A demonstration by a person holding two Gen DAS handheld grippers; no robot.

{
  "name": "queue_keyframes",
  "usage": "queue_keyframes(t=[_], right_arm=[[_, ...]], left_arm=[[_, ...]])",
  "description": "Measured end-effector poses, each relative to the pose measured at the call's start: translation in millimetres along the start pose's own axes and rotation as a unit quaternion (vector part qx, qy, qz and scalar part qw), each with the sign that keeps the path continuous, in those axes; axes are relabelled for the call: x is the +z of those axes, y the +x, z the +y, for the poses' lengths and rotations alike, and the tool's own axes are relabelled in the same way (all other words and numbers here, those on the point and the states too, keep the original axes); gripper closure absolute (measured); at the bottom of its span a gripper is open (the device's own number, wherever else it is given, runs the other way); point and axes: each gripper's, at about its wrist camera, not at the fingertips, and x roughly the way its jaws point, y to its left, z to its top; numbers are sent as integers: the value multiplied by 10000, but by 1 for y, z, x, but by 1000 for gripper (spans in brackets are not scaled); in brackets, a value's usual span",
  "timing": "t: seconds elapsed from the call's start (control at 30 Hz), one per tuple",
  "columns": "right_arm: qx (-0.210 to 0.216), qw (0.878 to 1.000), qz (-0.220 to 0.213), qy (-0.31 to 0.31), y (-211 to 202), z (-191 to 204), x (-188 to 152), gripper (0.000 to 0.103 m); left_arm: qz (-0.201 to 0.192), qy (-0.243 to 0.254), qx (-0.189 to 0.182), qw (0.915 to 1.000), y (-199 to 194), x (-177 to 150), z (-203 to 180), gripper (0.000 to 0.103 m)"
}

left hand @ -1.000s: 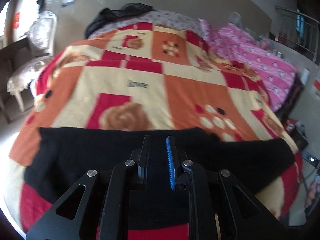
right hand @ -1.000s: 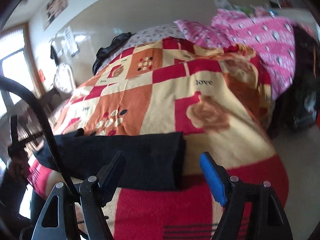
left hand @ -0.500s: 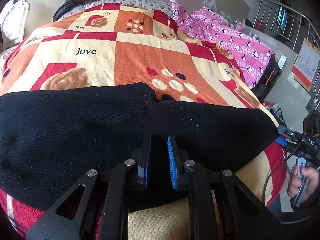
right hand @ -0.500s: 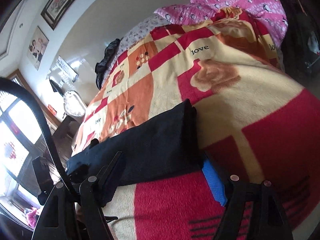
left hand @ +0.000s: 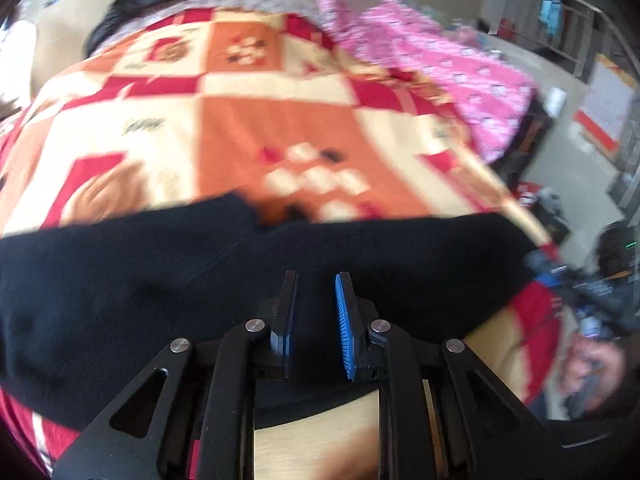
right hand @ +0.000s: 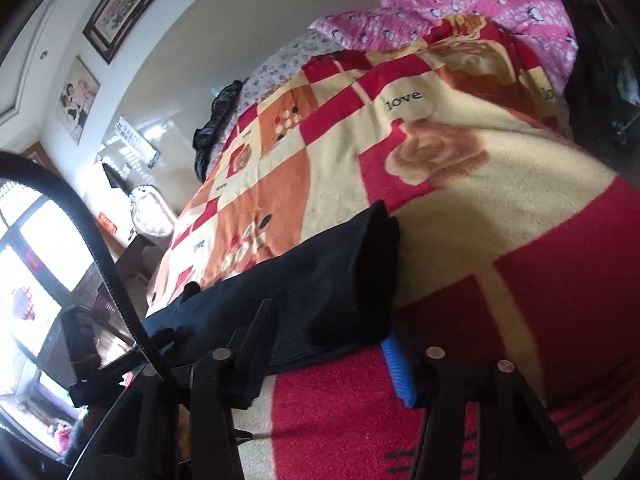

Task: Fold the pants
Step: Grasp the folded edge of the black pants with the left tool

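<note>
Since half a second ago the left wrist view has tipped back, showing more of the bed blanket (left hand: 248,120), now smeared by motion blur. Black pants (left hand: 120,280) lie across the near edge of the bed, a band from 9 to 3 o'clock in that view. Left claw (left hand: 316,320) sits over the cloth with a narrow gap between its pads; whether it pinches fabric I cannot tell. Right claw (right hand: 328,348) is spread wide around the folded end of the pants (right hand: 320,292), whose cloth hides the tip of the blue pad (right hand: 398,372). At 4 o'clock in the left view a blurred hand (left hand: 592,372) is hard to make out.
</note>
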Motion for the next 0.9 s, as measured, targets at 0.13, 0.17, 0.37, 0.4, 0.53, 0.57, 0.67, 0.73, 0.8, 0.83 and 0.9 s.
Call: queue_keyframes(t=[0.13, 0.17, 0.37, 0.4, 0.53, 0.57, 0.67, 0.73, 0.8, 0.83, 0.9], right_arm=[[-96, 9994, -248, 234, -6, -9, -3, 72], [-134, 9992, -311, 224, -7, -9, -2, 73], [-731, 9913, -354, -1036, -1, 24, -1, 90], [-829, 9877, -399, -1261, -2, 31, -3, 90], [-1243, 9662, -617, -2172, -4, 61, -10, 91], [-1316, 9612, -645, -2338, -3, 67, -12, 91], [-1438, 9424, -666, -2946, 4, 87, -21, 92], [-1489, 9312, -671, -3260, 9, 97, -28, 92], [-1518, 9268, -616, -3379, 15, 101, -32, 92], [-1496, 9295, -628, -3311, 15, 100, -31, 92], [-1450, 9395, -623, -3041, 13, 94, -26, 92]], left_arm=[[154, -84, -870, 9961, 12, 35, -35, 81], [316, -202, -1104, 9932, 21, 44, -43, 72], [1779, -1010, -2591, 9439, 101, 94, -103, 61], [1875, -923, -2475, 9461, 109, 100, -112, 61], [2285, -873, -2409, 9392, 128, 107, -134, 61], [2402, -817, -2386, 9374, 132, 106, -138, 61], [2404, -490, -2271, 9425, 126, 107, -146, 61], [2322, -179, -2031, 9511, 119, 107, -149, 61], [2338, 107, -1851, 9544, 116, 105, -153, 61], [2284, 102, -1821, 9563, 113, 105, -151, 61], [2083, -50, -1877, 9599, 109, 105, -142, 61]])
